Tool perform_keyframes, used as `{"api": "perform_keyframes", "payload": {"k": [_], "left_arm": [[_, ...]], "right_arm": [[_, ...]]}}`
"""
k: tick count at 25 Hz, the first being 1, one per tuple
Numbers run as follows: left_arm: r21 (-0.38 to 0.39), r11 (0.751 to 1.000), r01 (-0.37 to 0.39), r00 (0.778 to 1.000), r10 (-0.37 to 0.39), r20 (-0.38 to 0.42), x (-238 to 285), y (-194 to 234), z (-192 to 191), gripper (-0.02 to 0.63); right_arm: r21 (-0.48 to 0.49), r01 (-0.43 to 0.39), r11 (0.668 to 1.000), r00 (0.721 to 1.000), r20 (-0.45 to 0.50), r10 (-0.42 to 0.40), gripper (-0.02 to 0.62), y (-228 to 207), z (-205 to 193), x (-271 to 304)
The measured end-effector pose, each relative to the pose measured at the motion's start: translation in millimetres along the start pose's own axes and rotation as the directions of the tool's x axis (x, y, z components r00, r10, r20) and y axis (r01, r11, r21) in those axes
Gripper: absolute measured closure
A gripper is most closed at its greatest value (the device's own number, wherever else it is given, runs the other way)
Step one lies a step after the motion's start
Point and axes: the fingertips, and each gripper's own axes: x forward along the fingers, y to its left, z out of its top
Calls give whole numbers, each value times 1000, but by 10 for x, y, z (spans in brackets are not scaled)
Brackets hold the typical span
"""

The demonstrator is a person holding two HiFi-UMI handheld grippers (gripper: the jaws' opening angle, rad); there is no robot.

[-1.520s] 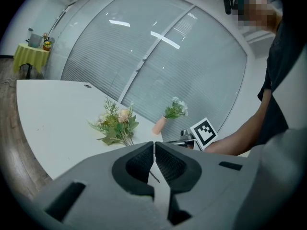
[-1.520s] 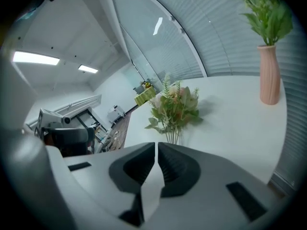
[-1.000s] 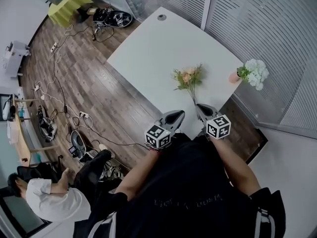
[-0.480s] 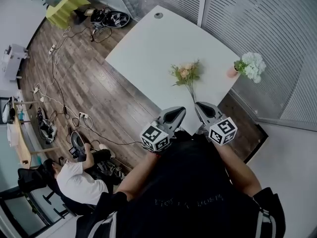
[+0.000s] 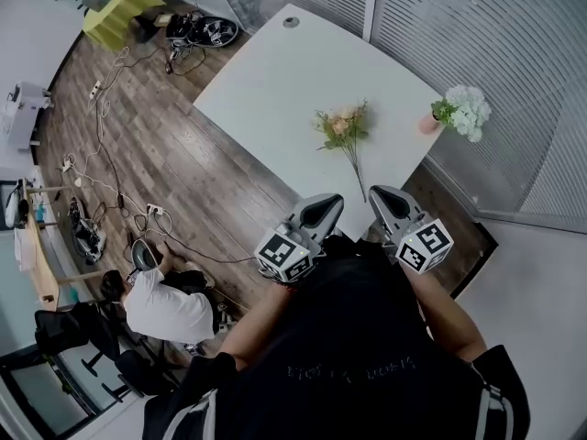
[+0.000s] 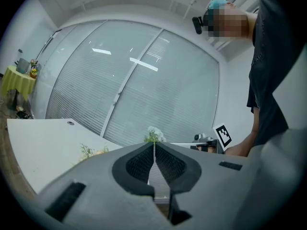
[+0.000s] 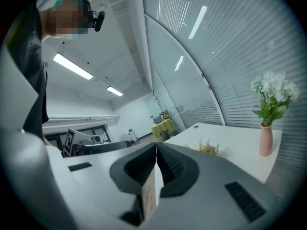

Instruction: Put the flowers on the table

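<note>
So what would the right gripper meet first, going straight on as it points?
Seemingly nothing near: the right gripper aims over the white table, just left of the bouquet lying there. Depth is unclear, so a graze is possible.

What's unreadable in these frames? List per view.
- Head view: near corner of the table, covered by the left gripper and right gripper. The bouquet stem end there is too thin to trace.
- Left gripper view: the vase is behind the shut jaws, and only its white flowers show.
- Right gripper view: most of the bouquet is behind the gripper body.
- Head view: floor clutter is too small to identify.
</note>
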Motion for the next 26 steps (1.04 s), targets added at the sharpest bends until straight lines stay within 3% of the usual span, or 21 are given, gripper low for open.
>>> {"api": "perform_keyframes", "payload": {"k": [5,14,26], "left_arm": [[-3,999,-37,999,37,22,-85,60,85,580],[21,1000,-21,999,21,33,-92,-29,205,580],[53,998,-13,999,11,37,-117,-141,281,580]], "right_arm": [[0,4,1000,999,36,-4,565,27,116,-103],[-87,-33,996,996,82,40,563,219,365,-231],[-129,-54,990,992,107,68,561,390,428,-303]]}}
